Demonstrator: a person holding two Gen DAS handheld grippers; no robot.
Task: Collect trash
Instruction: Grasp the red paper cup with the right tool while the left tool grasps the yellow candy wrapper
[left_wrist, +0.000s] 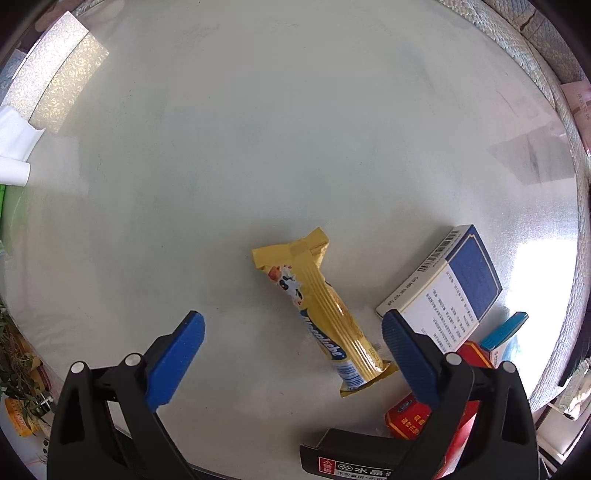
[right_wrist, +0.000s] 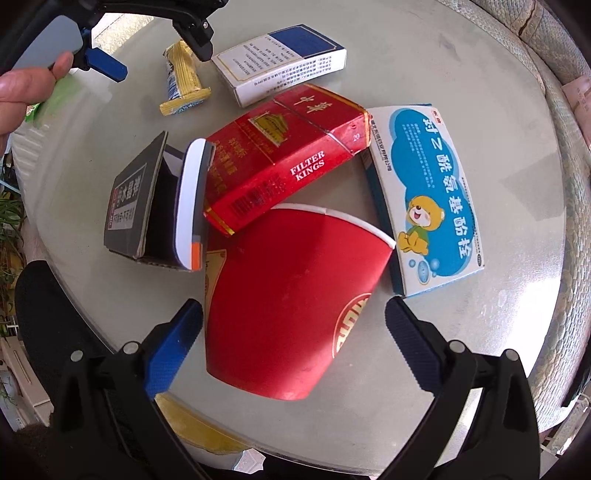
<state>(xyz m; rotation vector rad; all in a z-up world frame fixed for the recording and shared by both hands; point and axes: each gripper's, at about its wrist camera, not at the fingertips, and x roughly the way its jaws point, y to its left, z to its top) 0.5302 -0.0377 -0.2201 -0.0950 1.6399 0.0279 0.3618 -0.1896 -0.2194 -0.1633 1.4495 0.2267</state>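
Note:
A yellow snack wrapper (left_wrist: 321, 317) lies on the round glass table (left_wrist: 258, 147). My left gripper (left_wrist: 293, 325) is open, and the wrapper sits between its fingers, nearer the right one. In the right wrist view a red paper cup (right_wrist: 288, 302) lies on its side, rim pointing away. My right gripper (right_wrist: 293, 314) stands open with a finger on either side of the cup. A red cigarette pack (right_wrist: 288, 158) rests against the cup's rim. A white and blue box (right_wrist: 284, 62) and the yellow wrapper (right_wrist: 184, 77) lie farther back.
A blue medicine box with a bear (right_wrist: 424, 199) lies to the right of the cup, and an open black box (right_wrist: 136, 199) to its left. A hand (right_wrist: 26, 85) holds the left gripper at the top left. The table rim (right_wrist: 554, 221) curves along the right, and a white roll (left_wrist: 11, 147) sits at the far left.

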